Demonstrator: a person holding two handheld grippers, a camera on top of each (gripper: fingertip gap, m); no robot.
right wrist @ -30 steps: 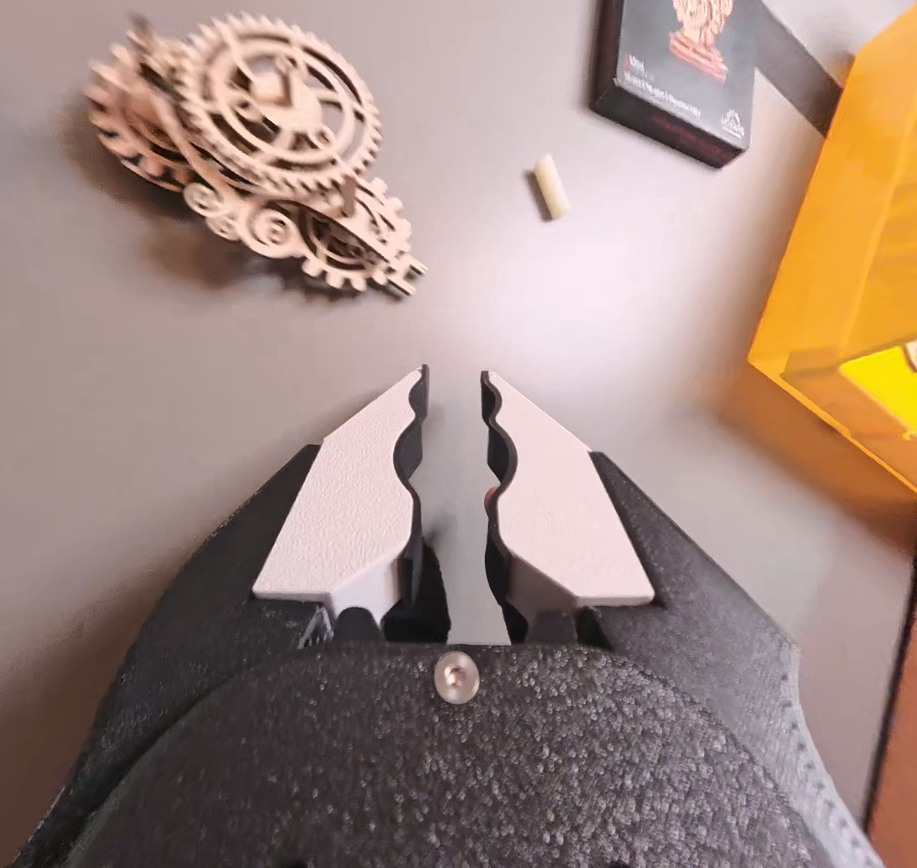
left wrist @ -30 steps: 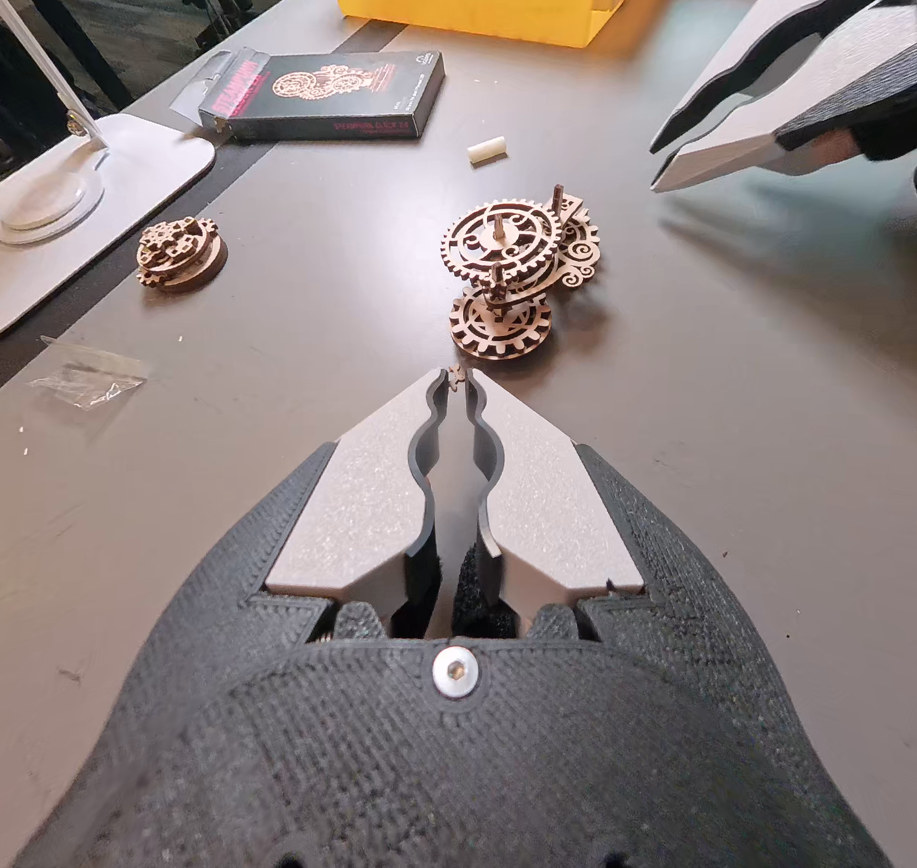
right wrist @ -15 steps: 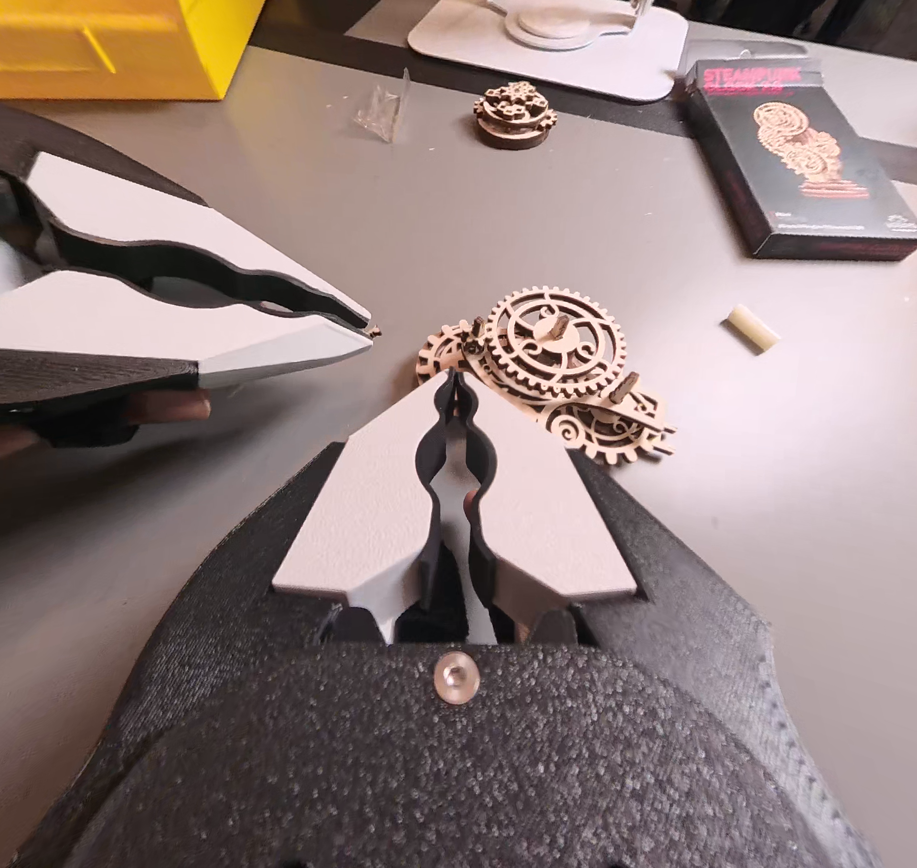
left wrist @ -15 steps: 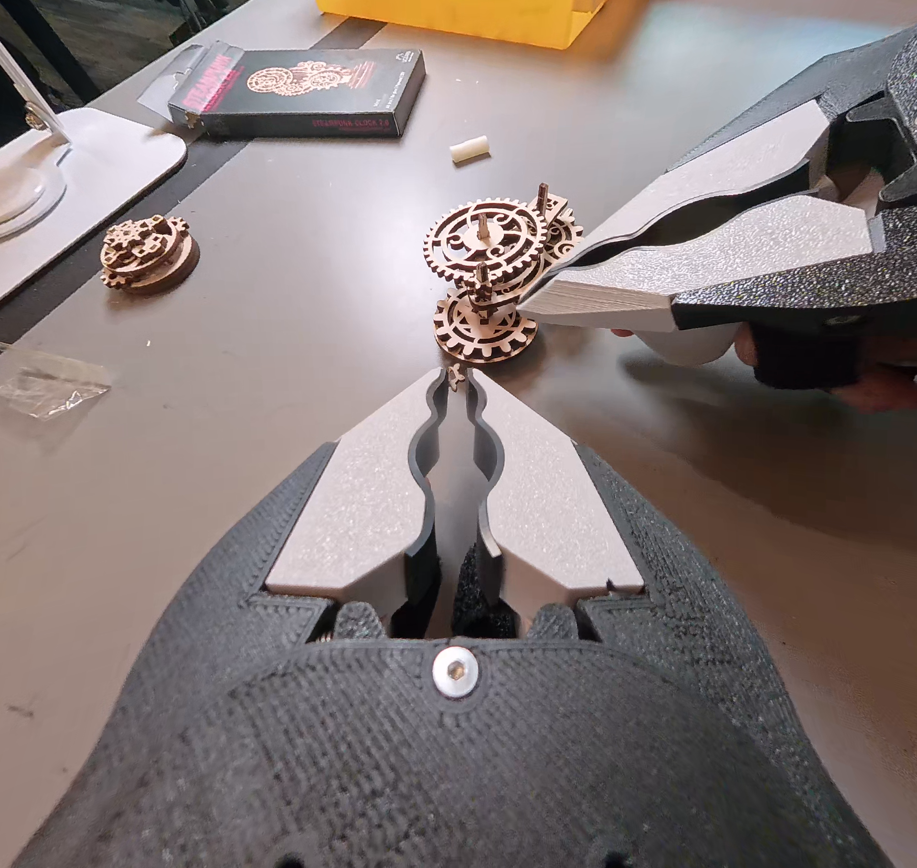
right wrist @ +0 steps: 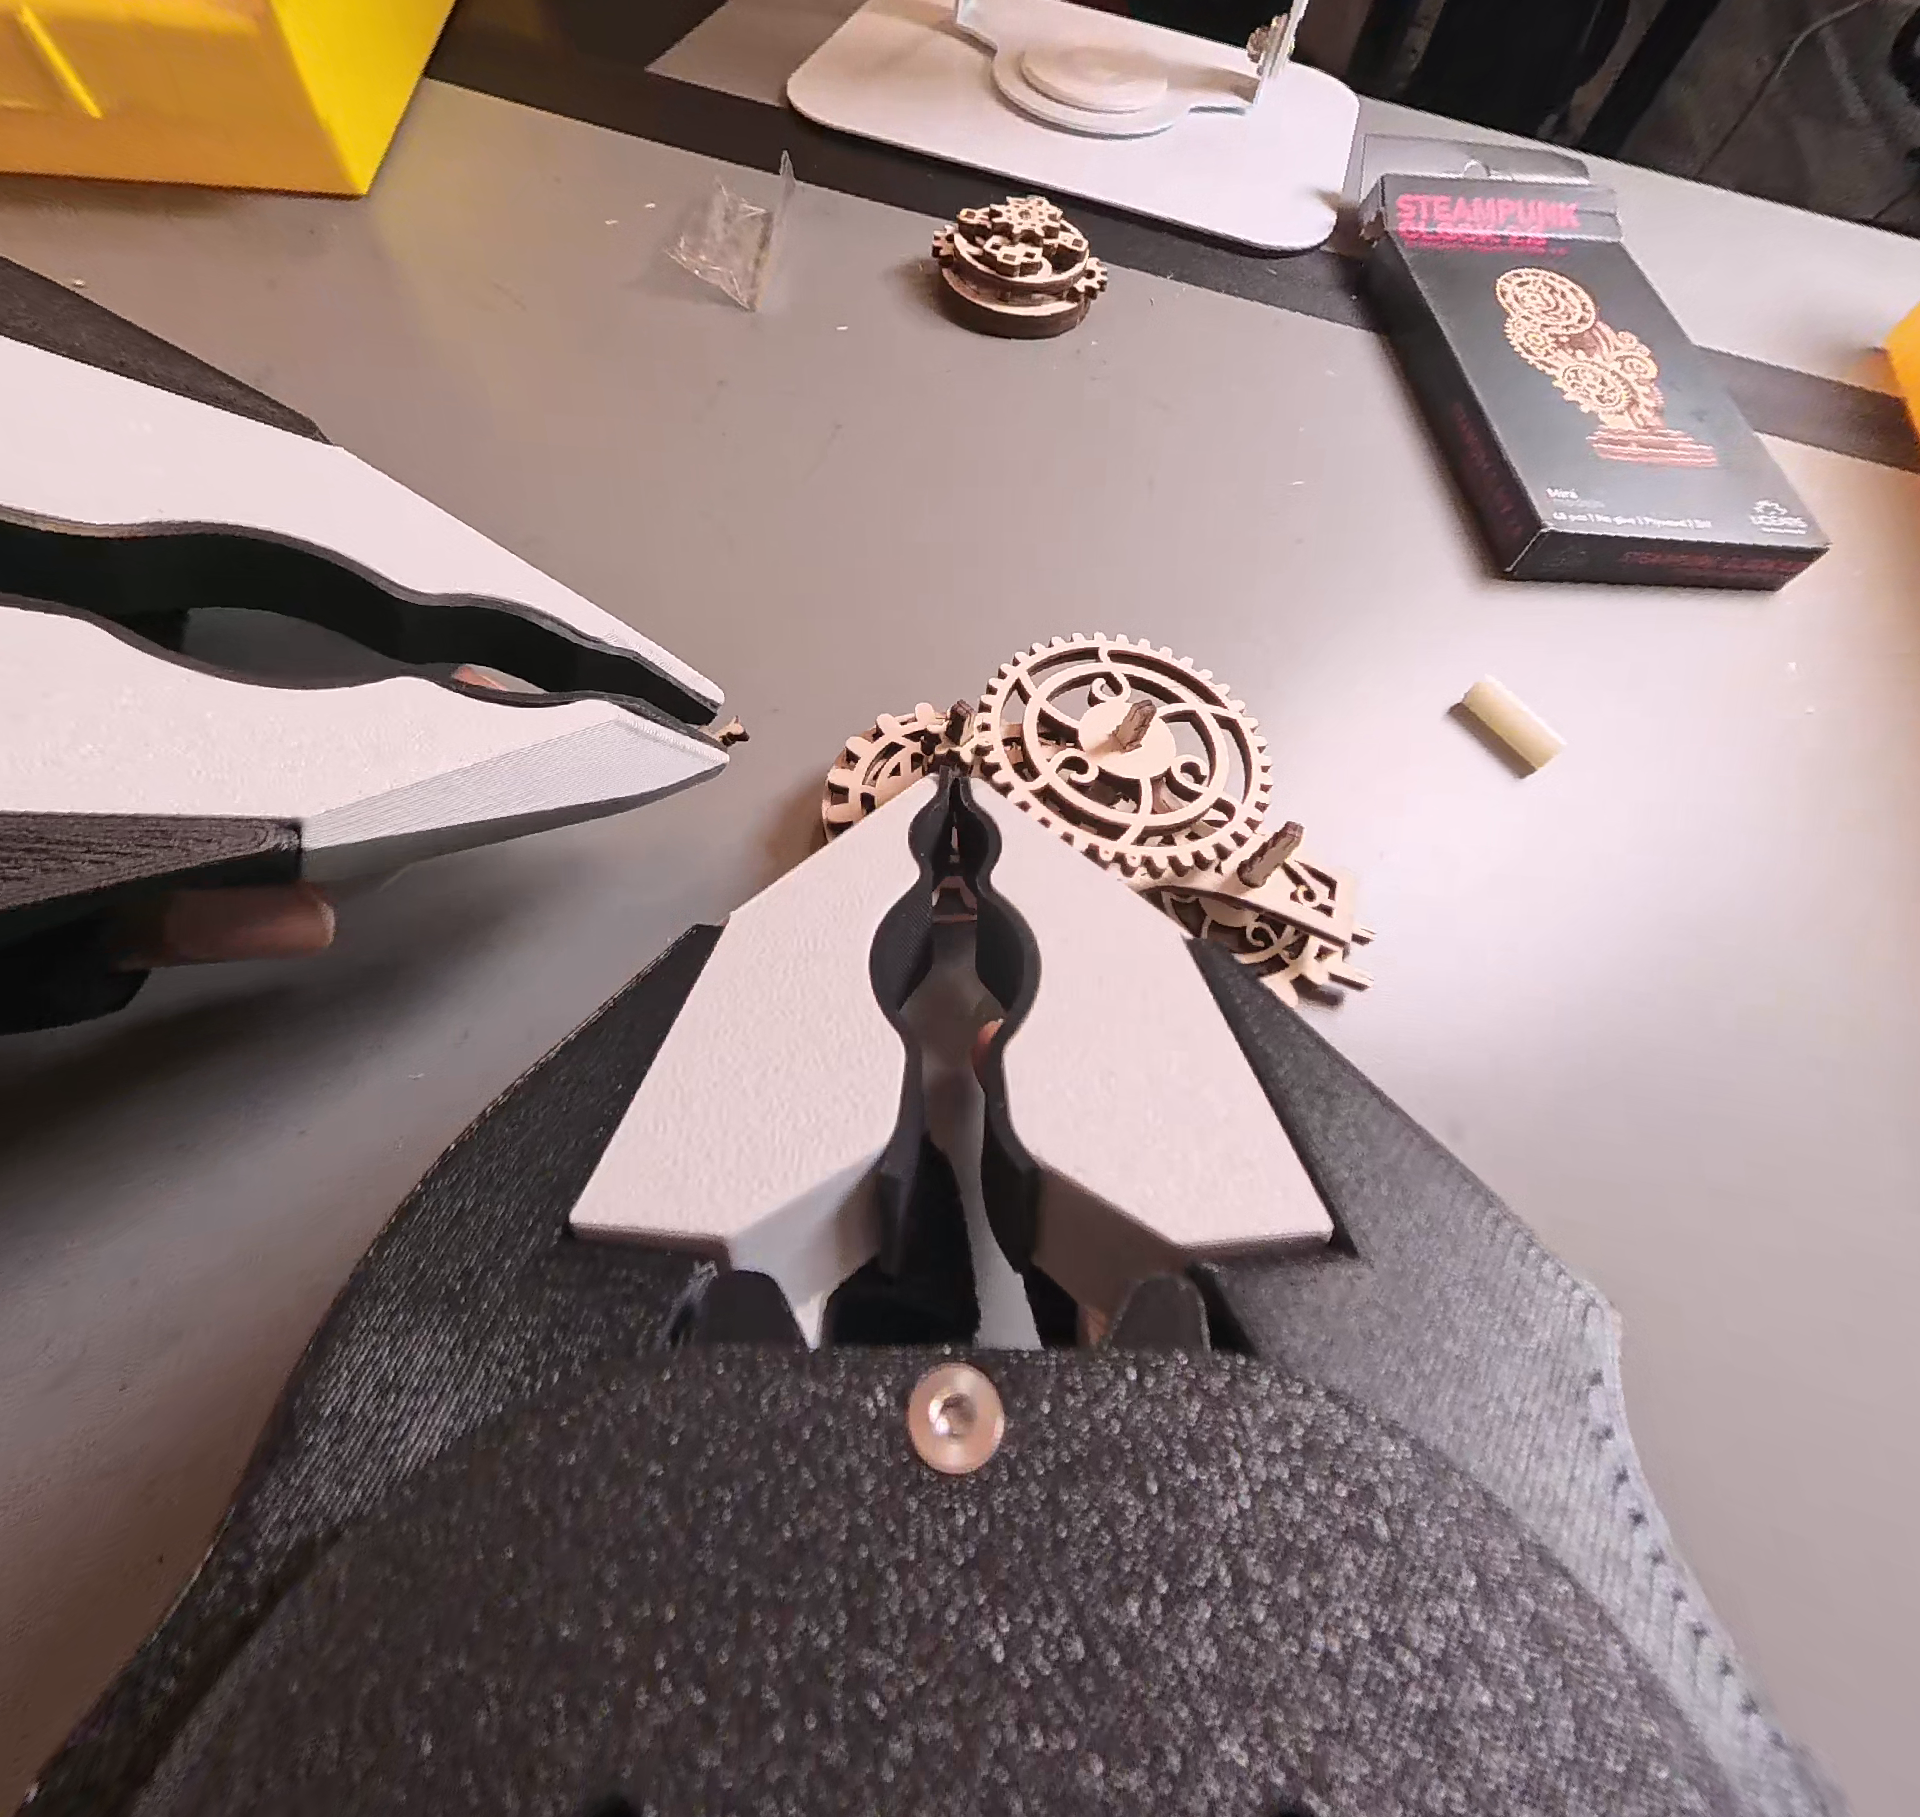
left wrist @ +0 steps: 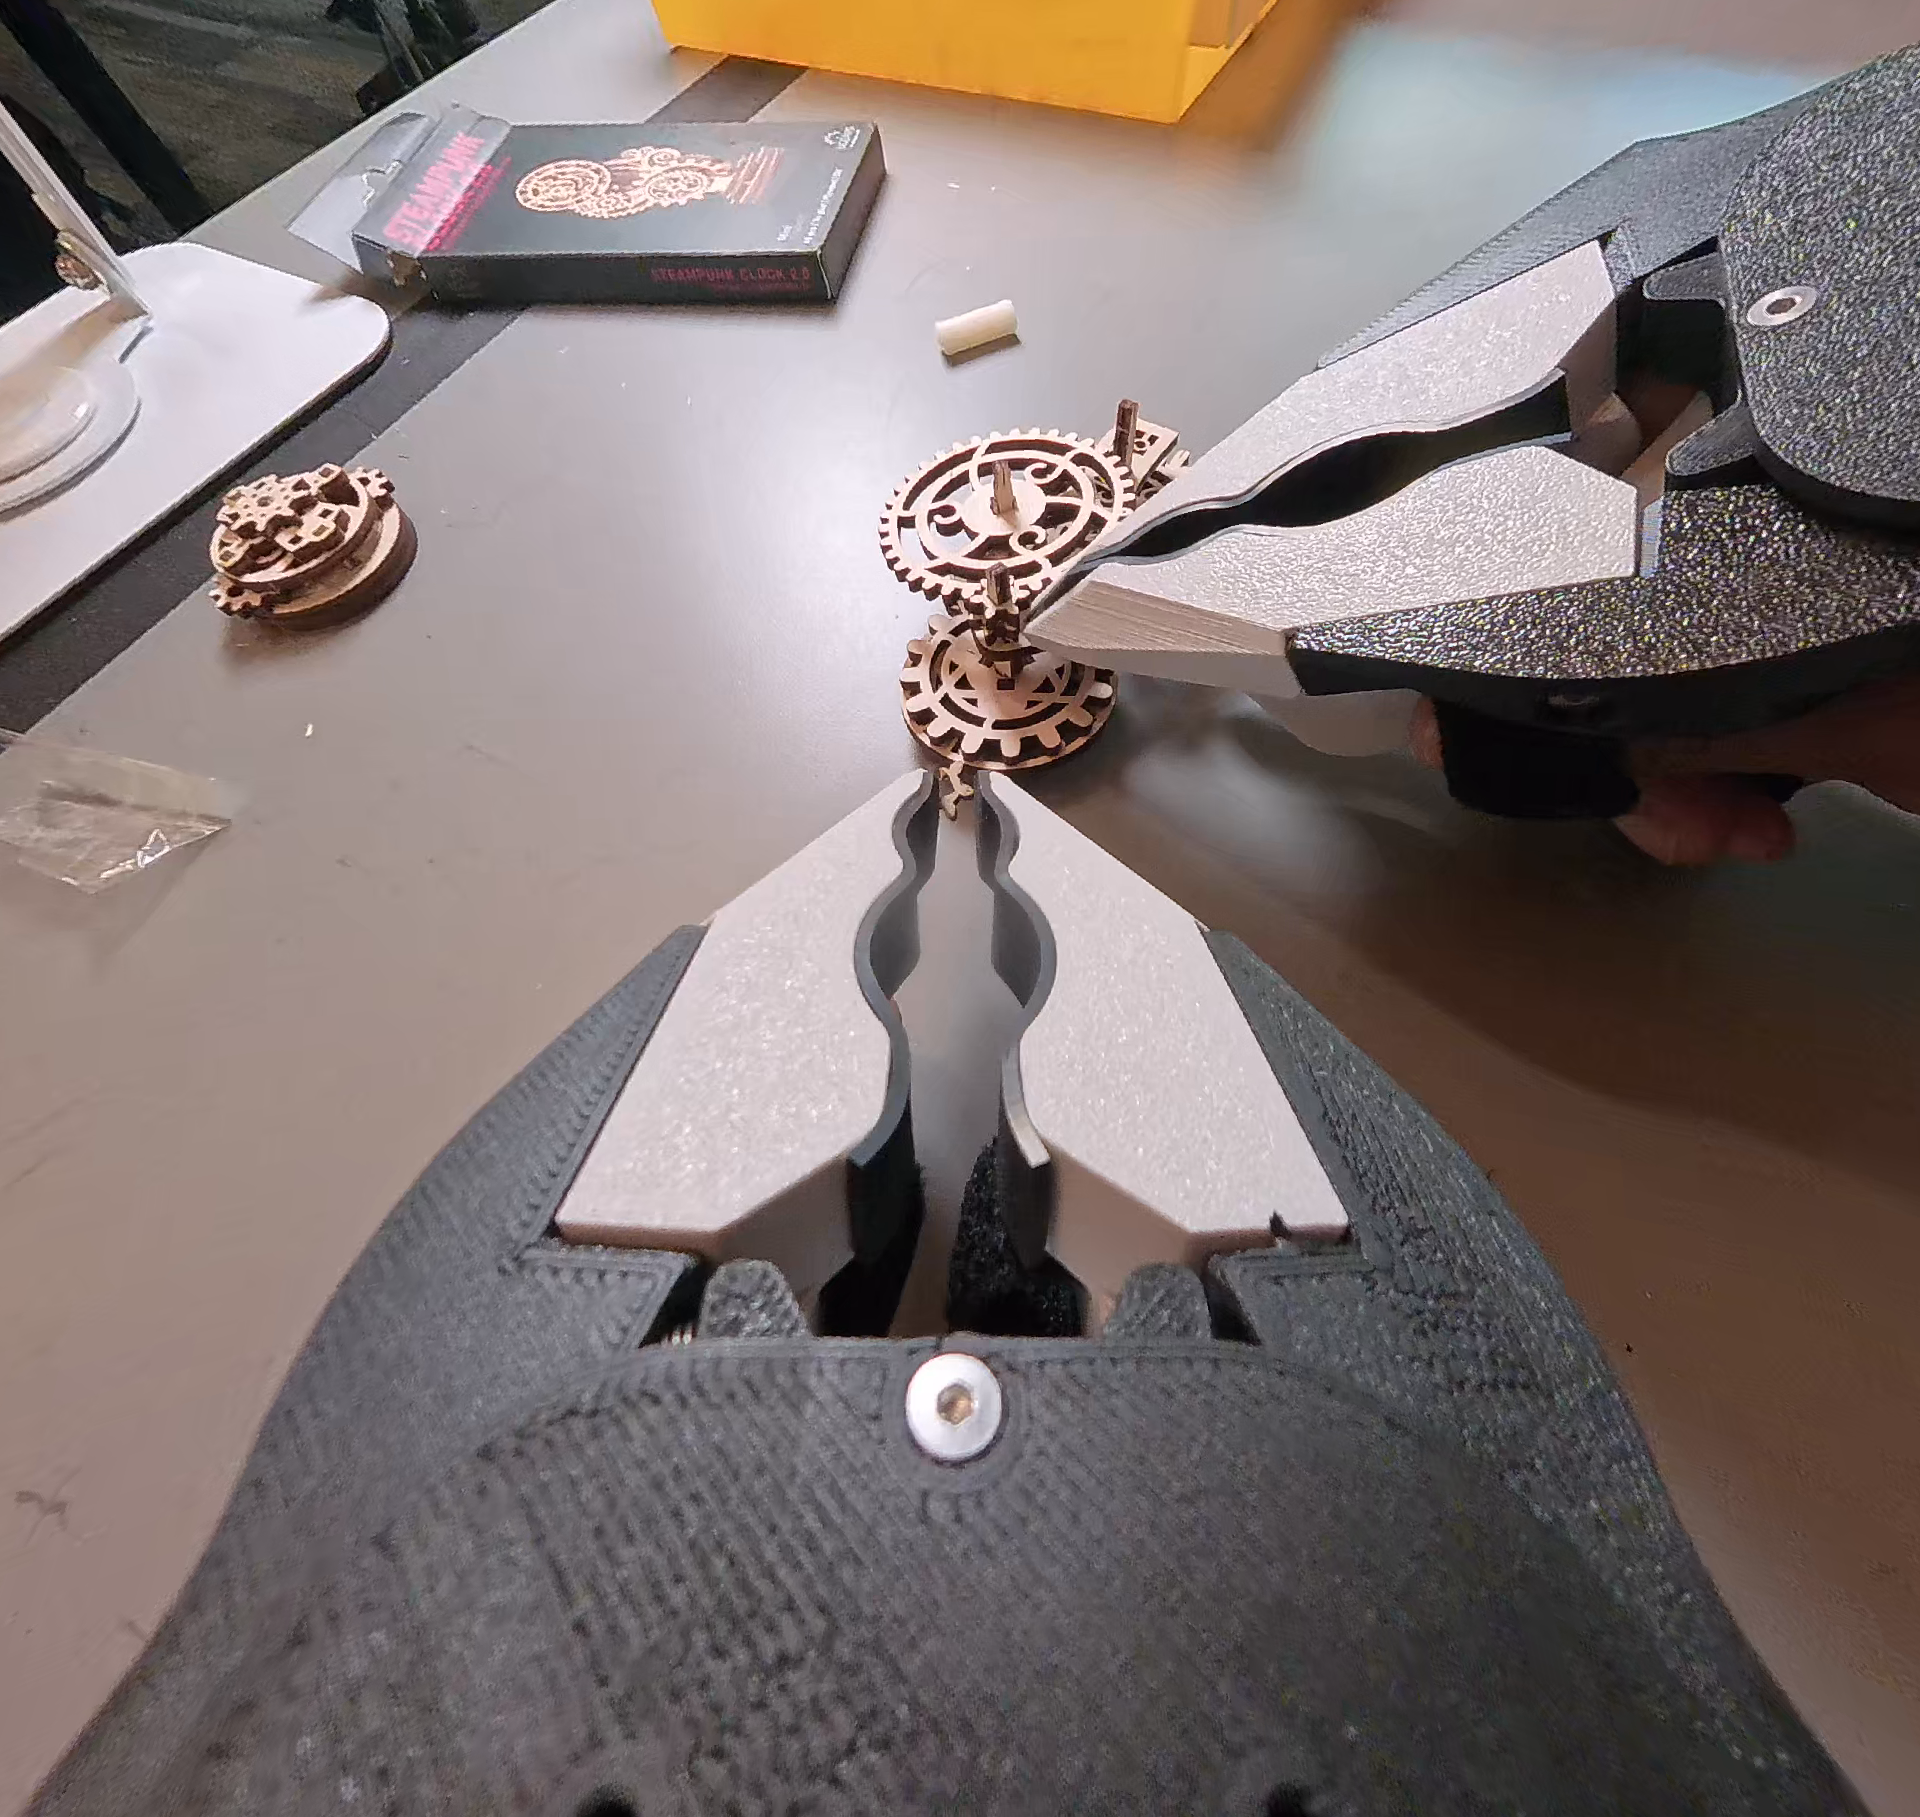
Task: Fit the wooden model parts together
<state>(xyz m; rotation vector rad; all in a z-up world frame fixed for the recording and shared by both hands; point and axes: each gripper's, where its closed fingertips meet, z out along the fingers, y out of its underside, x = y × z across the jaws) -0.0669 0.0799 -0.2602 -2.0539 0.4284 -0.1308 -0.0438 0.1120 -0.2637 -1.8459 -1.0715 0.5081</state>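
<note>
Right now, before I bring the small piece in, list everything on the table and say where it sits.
Gear model: one, light wood, table centre.
Round gear stack: one, darker wood, far side.
Model box: one, black, far right in the right wrist view.
Peg: one, cream, right of the gear model.
Plastic bag: one, clear, beside the gear stack.
Bin: one, yellow, table edge.
Stand base: one, white, far edge.
Table: one, grey.
Left gripper: pinches a tiny wooden piece.
Right gripper: tips together at the gear model.
</note>
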